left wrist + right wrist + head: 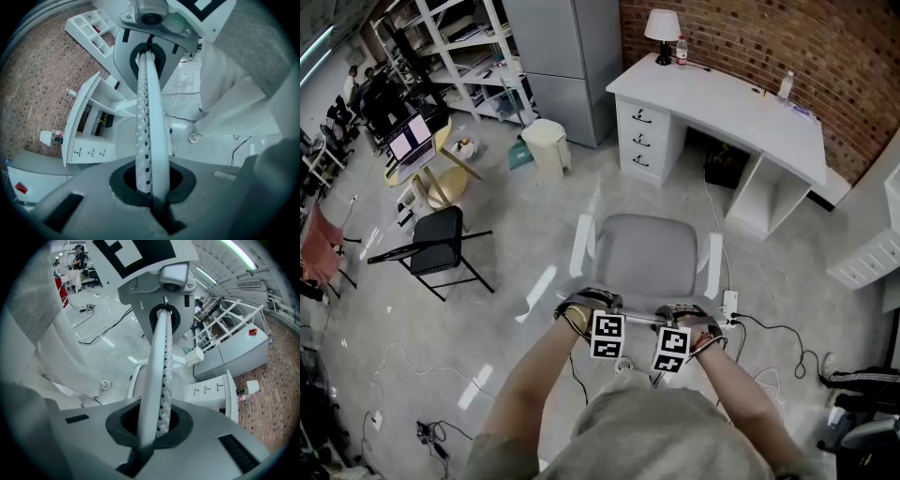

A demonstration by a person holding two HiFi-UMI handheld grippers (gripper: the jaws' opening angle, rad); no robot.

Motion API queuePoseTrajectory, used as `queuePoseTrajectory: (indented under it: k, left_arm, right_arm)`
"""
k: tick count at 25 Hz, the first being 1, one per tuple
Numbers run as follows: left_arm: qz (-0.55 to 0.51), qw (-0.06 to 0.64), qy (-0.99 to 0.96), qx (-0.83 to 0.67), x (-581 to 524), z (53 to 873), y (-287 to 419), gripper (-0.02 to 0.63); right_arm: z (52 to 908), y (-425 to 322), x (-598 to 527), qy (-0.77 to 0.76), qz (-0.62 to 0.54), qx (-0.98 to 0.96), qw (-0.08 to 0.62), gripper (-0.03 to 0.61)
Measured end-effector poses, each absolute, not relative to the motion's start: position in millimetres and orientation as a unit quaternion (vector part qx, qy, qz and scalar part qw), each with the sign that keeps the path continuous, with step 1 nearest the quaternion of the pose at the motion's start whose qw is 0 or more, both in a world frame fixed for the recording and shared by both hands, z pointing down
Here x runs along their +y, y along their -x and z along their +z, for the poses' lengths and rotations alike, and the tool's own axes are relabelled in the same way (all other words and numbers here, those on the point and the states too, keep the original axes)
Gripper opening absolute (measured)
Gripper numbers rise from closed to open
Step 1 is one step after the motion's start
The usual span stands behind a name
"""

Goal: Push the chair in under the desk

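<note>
The chair [647,251] has a grey seat and white armrests and stands on the floor just in front of me, facing the white desk [741,112] by the brick wall. A stretch of floor lies between them. My left gripper [598,309] and right gripper [680,319] sit side by side on the top edge of the chair's back. In the left gripper view the thin white, perforated back rim [149,122] runs through the shut left gripper [151,185]. The right gripper [152,427] is shut on the same rim [159,371].
The desk's kneehole [727,164] holds a dark box, and a lamp [662,33] stands on top. A power strip with cables [730,305] lies right of the chair. A black folding chair [439,246] and a white bin [547,145] stand to the left, and white drawers [867,258] to the right.
</note>
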State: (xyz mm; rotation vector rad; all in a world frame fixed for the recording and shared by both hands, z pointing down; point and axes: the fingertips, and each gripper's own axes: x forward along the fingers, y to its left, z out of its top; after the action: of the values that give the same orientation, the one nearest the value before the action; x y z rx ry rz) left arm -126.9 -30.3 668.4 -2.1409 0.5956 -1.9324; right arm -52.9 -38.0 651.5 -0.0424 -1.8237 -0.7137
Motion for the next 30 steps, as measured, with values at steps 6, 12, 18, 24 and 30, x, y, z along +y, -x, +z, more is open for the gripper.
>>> queuePoseTrajectory:
  k: [6, 12, 18, 24, 30]
  left_arm:
    - [-0.653, 0.108, 0.724, 0.193, -50, 669, 132, 0.012]
    - [-0.651, 0.116, 0.727, 0.186, -74, 667, 131, 0.012]
    - [-0.648, 0.124, 0.730, 0.179, -92, 664, 135, 0.012]
    - [-0.646, 0.134, 0.731, 0.174, -111, 665, 138, 0.012]
    - [-0.644, 0.143, 0.732, 0.168, -129, 665, 139, 0.012]
  right_arm:
    - [651, 57, -56, 0.007, -0.302, -0.771, 0.561, 0.011]
    - [649, 56, -78, -0.003, -0.298, -0.771, 0.563, 0.011]
    - [647, 61, -95, -0.014, -0.295, -0.769, 0.567, 0.011]
    - [648, 64, -113, -0.024, -0.291, -0.766, 0.572, 0.011]
    - [647, 64, -129, -0.034, -0.287, -0.764, 0.576, 0.011]
